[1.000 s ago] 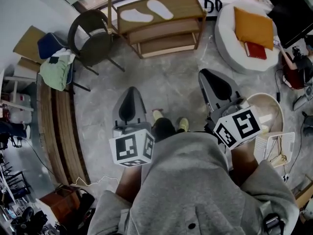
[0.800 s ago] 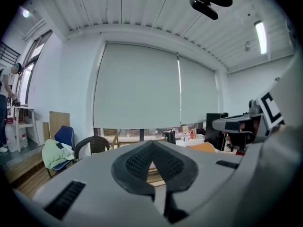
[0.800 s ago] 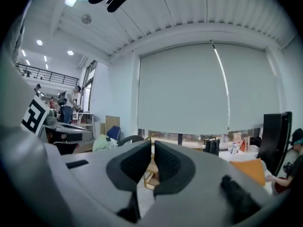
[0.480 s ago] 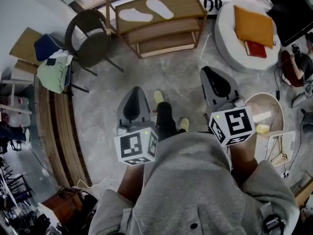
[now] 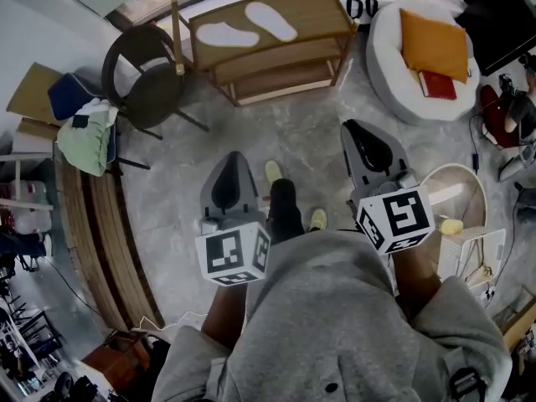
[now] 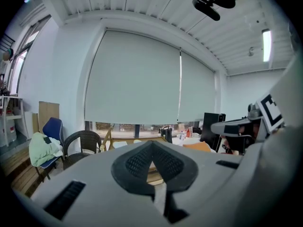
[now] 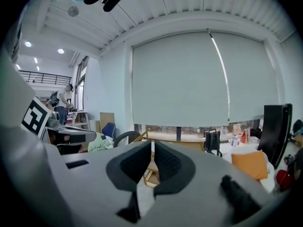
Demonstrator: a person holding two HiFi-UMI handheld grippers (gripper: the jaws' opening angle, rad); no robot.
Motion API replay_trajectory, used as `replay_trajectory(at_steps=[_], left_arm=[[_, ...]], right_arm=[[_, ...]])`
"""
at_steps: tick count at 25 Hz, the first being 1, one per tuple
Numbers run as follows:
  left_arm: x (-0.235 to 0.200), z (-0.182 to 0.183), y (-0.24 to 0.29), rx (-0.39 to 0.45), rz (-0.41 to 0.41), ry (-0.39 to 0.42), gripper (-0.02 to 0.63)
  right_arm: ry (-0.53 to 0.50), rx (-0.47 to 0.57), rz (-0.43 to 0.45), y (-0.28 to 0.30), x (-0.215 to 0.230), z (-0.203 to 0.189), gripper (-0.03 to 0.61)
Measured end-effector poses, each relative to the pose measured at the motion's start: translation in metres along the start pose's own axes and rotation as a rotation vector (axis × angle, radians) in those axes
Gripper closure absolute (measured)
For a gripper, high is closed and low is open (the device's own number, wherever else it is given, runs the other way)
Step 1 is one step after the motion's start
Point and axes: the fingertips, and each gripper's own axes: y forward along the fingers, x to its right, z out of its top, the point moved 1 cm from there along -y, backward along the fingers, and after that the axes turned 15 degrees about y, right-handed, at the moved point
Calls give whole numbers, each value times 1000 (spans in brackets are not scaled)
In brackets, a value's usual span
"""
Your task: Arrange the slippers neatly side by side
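The grey floor (image 5: 293, 141) is sliding under the head view as the person in the grey top (image 5: 335, 325) is walking forward. The wooden shelf rack (image 5: 301, 15) is filling slightly more of the picture than a second ago. The white pouf (image 5: 394, 48) with its orange cushion (image 5: 434, 47) is sitting to the rack's right, and the dark wicker chair (image 5: 142, 78), on the rack's left, is now lying further toward the picture's left edge than before.

The left claw (image 5: 233, 153) and the right claw (image 5: 350, 126) are pointing ahead toward the rack, held much as they were a second ago. Both are clenched with nothing between their pads, as each gripper view is showing.

One yellow-green shoe (image 5: 273, 171) is now stepping out ahead between the two claws, while the other shoe (image 5: 318, 219) is trailing behind; a second ago the two were side by side.

The left-hand slipper (image 5: 226, 33) and the right-hand slipper (image 5: 270, 20) are lying on the rack's top shelf, apart from each other and at different angles. Both are lying well ahead of the claws, across open floor, with neither claw touching them
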Motion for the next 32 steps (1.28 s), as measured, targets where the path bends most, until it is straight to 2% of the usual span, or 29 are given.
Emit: replay_trajectory(at_steps=[14,32], left_arm=[[-76,14,112,-28,-16,-30,600],[-148,27,195,-19,-66,-48,600]], right_arm=[[-14,-55,-5,129,8,32,543],[-21,-59,-28,230,-4,66,543]])
